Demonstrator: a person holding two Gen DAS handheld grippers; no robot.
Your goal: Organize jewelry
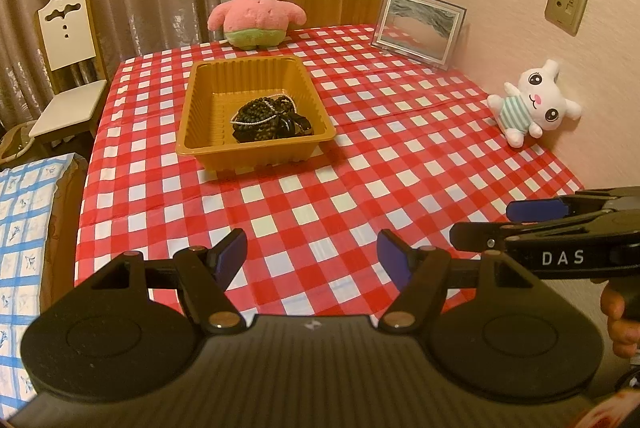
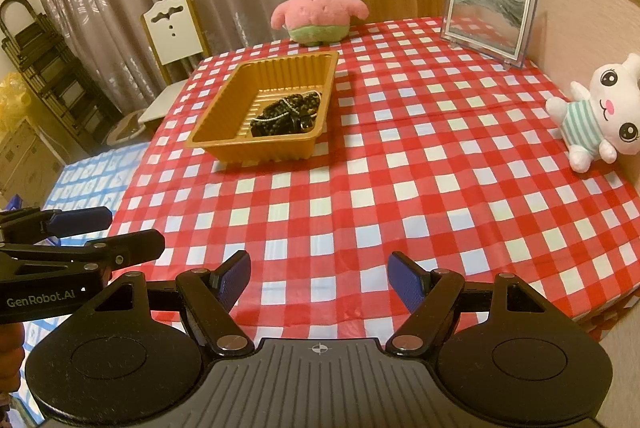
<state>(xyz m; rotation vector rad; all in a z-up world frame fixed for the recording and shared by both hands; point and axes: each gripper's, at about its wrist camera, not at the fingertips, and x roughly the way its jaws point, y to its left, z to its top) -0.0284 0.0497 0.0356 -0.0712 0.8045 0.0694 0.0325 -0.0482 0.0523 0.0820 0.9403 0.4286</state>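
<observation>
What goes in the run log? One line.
left gripper open | right gripper open | jewelry piled in tray | nothing held

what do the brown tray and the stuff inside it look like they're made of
The tray looks like thin moulded plastic, glossy tan, with ribbed walls and a rolled rim. The jewelry heaped in its near right corner looks like strands of dark beads, possibly wood or stone, crossed by one strand of small pale, pearl-like beads.

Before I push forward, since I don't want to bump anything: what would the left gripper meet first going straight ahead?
Likely the checkered tablecloth first; the left gripper is open, with the tray slightly left of its line. Depth is uncertain.
</observation>
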